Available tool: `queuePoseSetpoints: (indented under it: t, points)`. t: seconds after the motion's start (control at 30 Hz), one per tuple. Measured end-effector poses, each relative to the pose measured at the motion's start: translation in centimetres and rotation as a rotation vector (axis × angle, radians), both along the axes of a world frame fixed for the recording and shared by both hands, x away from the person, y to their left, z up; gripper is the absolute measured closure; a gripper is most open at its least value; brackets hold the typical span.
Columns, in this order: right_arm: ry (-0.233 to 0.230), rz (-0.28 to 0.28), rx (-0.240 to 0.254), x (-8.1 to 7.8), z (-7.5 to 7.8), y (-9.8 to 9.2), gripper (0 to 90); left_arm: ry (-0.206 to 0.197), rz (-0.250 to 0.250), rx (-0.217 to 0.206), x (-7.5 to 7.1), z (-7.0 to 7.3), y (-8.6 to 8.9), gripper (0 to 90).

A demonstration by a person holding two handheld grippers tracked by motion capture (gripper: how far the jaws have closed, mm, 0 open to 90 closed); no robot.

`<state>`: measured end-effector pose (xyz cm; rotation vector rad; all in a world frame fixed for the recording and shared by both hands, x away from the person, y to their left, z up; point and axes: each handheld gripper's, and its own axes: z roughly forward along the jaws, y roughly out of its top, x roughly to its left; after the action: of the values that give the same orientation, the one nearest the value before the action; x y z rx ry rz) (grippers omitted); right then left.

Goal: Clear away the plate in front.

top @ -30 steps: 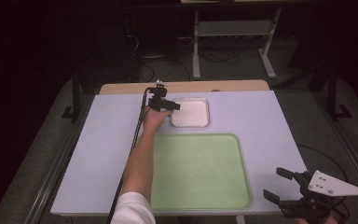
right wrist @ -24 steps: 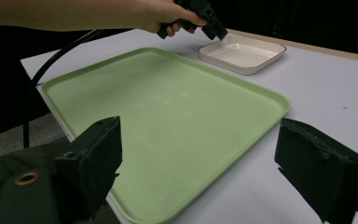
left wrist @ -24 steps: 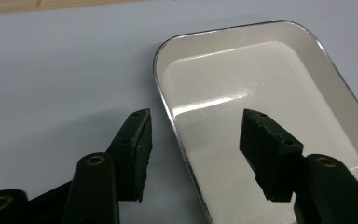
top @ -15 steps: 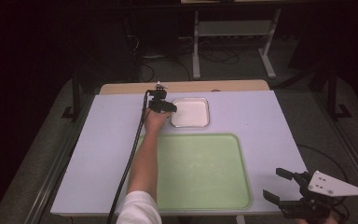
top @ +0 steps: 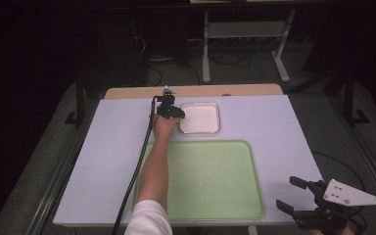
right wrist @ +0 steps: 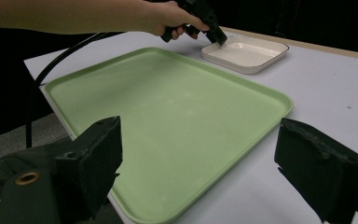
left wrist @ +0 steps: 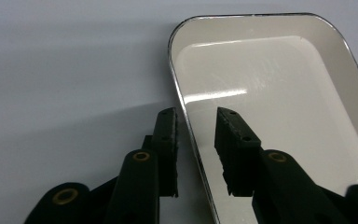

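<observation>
Between the jaws of my left tongs [left wrist: 196, 154] stands the near left rim of the white dish [left wrist: 279, 93]: one jaw is outside it over the tabletop [left wrist: 65, 70], the other is inside over the glossy white floor of the dish. The jaws have just been closing and now stand narrow, but I still see a slim gap on each side of the rim, so the pads do not press on it yet. From the high view, my left tongs [top: 172, 113] sit at the dish's [top: 200, 119] left edge, toward the far side of the lavender tabletop [top: 284, 127], with my bare forearm stretched out across the left part of the green tray [top: 215, 181] and the black cable trailing back beside it. That tray lies just on the near side of the dish, close to it, with a strip of tabletop between them. My right tongs [top: 293, 198] hang well away from all this, off the near right corner of the tabletop, jaws spread wide with nothing between them. Looking along my right tongs [right wrist: 196, 163], the green tray [right wrist: 168, 121] lies straight ahead, and beyond its far corner is the white dish [right wrist: 247, 53] with my left hand [right wrist: 172, 21] bent down over it.
</observation>
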<state>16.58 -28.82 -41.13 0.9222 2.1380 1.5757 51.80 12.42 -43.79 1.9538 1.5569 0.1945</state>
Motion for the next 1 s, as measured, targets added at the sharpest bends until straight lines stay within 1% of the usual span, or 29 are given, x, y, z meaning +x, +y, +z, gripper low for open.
queuePoseSetpoints:
  t: [0.1,0.23,0.4,0.43,0.47,0.53,0.67,0.73,0.8,0.87,0.97,1.0]
  points:
    - [0.000,0.000,0.001,0.00,-0.01,-0.01,14.2,0.008,0.005,0.013,0.01,-0.21,-0.12,72.6]
    - [0.000,0.000,0.001,-0.01,-0.01,-0.02,14.2,0.015,0.008,0.018,0.01,-0.33,-0.20,76.2]
    - [0.002,0.002,0.002,0.00,-0.02,0.00,14.2,0.018,0.013,0.015,-0.02,-0.33,-0.22,78.8]
    - [0.002,0.003,0.002,0.00,-0.02,0.01,14.2,0.021,0.013,0.009,-0.02,-0.33,-0.19,79.3]
    - [0.002,0.003,0.002,-0.01,-0.02,0.02,14.2,0.021,0.017,0.007,-0.03,-0.33,-0.21,81.5]
    - [0.002,0.003,0.002,-0.03,-0.02,0.02,14.2,0.024,0.026,0.006,-0.03,-0.32,-0.20,82.2]
    - [0.001,0.004,0.004,-0.02,-0.03,0.01,14.2,0.038,0.060,-0.024,0.01,-0.36,-0.08,84.4]
    - [0.001,0.004,0.005,-0.03,-0.03,0.00,14.2,0.041,0.078,-0.049,0.01,-0.43,0.00,85.9]
    - [0.003,0.003,0.006,-0.04,-0.03,-0.03,14.2,0.041,0.079,-0.065,0.01,-0.51,0.02,87.2]
    - [0.005,0.003,0.007,-0.06,-0.04,-0.06,14.2,0.036,0.095,-0.080,-0.01,-0.54,0.00,88.1]
    - [0.007,0.002,0.009,-0.06,-0.05,-0.12,14.2,0.042,0.106,-0.103,-0.02,-0.59,0.18,88.3]
    - [0.007,0.002,0.009,-0.06,-0.06,-0.13,14.2,0.042,0.106,-0.103,-0.02,-0.59,0.18,88.4]
